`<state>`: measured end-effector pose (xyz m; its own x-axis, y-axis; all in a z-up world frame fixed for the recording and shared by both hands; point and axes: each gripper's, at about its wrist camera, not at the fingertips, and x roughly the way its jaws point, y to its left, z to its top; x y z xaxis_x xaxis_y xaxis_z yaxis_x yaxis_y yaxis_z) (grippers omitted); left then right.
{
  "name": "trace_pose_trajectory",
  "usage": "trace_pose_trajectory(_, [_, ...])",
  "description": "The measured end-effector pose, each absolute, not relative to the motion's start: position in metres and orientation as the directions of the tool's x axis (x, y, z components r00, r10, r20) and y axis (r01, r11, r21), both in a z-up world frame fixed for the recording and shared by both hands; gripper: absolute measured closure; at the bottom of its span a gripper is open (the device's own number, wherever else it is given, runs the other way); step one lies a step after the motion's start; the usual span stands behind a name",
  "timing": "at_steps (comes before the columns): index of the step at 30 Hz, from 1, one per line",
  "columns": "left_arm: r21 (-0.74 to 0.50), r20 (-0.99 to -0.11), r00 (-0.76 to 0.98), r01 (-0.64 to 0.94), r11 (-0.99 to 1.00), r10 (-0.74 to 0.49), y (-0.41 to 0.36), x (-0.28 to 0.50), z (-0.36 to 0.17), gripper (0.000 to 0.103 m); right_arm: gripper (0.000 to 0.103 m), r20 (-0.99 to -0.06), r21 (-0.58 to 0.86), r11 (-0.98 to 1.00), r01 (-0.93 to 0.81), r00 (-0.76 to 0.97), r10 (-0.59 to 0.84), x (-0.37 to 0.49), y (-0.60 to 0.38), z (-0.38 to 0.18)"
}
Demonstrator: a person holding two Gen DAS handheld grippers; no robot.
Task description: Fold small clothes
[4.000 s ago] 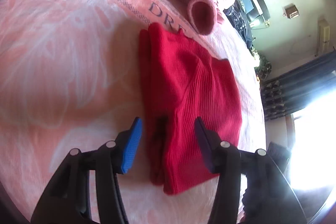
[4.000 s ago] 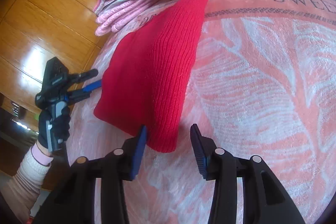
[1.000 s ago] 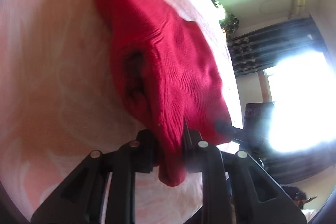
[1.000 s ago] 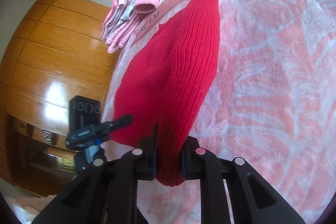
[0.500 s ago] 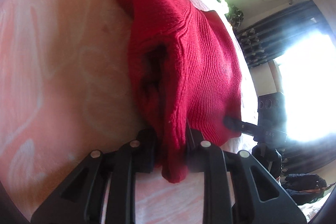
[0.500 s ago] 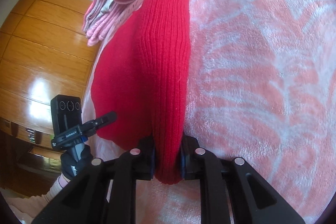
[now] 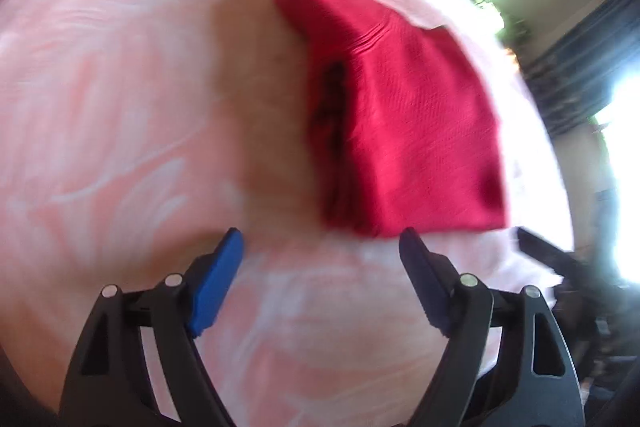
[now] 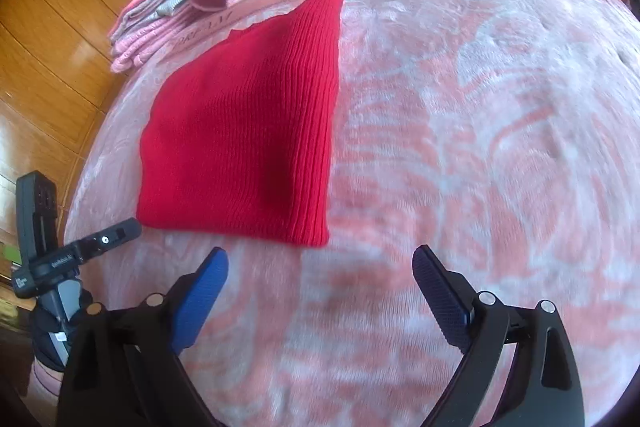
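Note:
A red knitted garment (image 8: 248,131) lies folded flat on the pink blanket (image 8: 480,147), its near hem just beyond my fingertips. In the left wrist view the same red garment (image 7: 404,123) shows stacked layers along its left edge. My left gripper (image 7: 320,247) is open, hovering short of the garment's near corner with nothing between its fingers. My right gripper (image 8: 320,263) is open too, just short of the hem's right corner. The left gripper (image 8: 100,239) also shows at the far left of the right wrist view, held by a gloved hand (image 8: 52,331).
A pile of pink and grey clothes (image 8: 180,7) lies at the far side of the bed, beyond the garment. A wooden wardrobe (image 8: 48,39) stands along the left. A bright window with dark curtains (image 7: 580,75) is at the right.
Both grippers were shut on the garment's near hem half a second ago. Now both are open and drawn back, and the garment lies flat on the blanket.

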<state>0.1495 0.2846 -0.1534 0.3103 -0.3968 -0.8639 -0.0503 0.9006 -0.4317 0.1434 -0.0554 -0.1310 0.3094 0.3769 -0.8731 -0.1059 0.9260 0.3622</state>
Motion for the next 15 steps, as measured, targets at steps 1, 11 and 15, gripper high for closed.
trace_pose_trajectory(1, [-0.405,-0.874,0.315,-0.05,0.913,-0.371,0.286,0.144,-0.151,0.022,0.008,-0.88,0.344,0.934,-0.094,0.314,0.355,0.139,-0.056,-0.129])
trace_pose_trajectory(11, [-0.281,-0.925,0.287,-0.08,0.956,-0.248,0.271,0.103,-0.134,0.013,0.004,-0.926,0.169,0.985,-0.046,0.334,0.174,0.095,-0.065,-0.121])
trace_pose_trajectory(15, [-0.284,-0.921,0.301,-0.093,0.954,-0.245,0.271,0.09,-0.122,0.013,0.004,-0.916,0.212,0.976,-0.057,0.337,0.219,0.083,-0.061,-0.116])
